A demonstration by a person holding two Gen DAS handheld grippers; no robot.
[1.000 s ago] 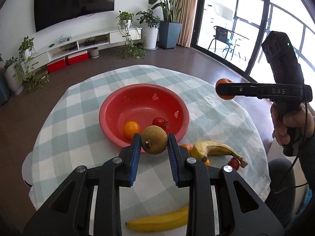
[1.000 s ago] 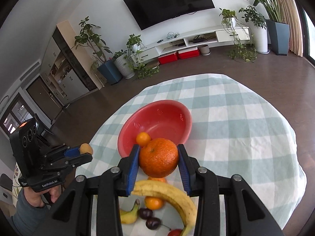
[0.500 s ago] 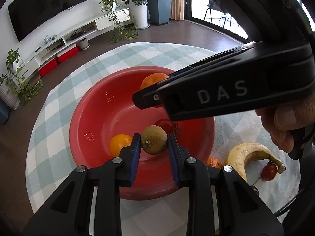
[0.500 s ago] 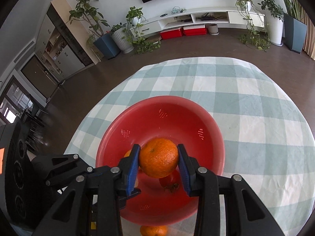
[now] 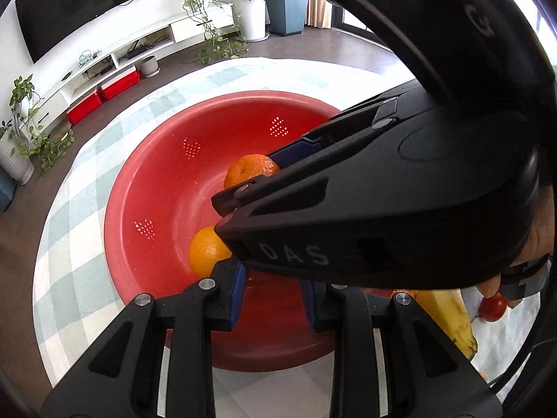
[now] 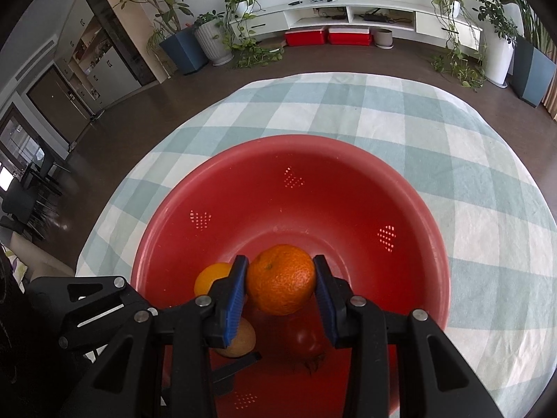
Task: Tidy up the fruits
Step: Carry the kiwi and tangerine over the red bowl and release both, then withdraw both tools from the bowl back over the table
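A red bowl (image 6: 348, 160) sits on a checked tablecloth and also shows in the left wrist view (image 5: 125, 216). My right gripper (image 6: 281, 287) is shut on a large orange (image 6: 282, 284) low inside the bowl; that orange shows in the left wrist view (image 5: 249, 170). My left gripper (image 5: 273, 292) is over the bowl's near side, its jaws apart; the space between them is partly hidden by the right gripper. The brown round fruit (image 6: 240, 339) shows beside the left gripper's tip. A small orange (image 5: 207, 252) and a tomato (image 6: 306, 339) lie in the bowl.
A banana (image 5: 449, 317) and a cherry tomato (image 5: 492, 308) lie on the cloth right of the bowl. The right gripper's body crosses over the left gripper. The tablecloth (image 6: 452, 132) reaches the round table's edge all around; floor and plants lie beyond.
Both grippers moved forward and down into the bowl. The right gripper crossed over the left, lowering the orange. The brown fruit is no longer seen between the left jaws.
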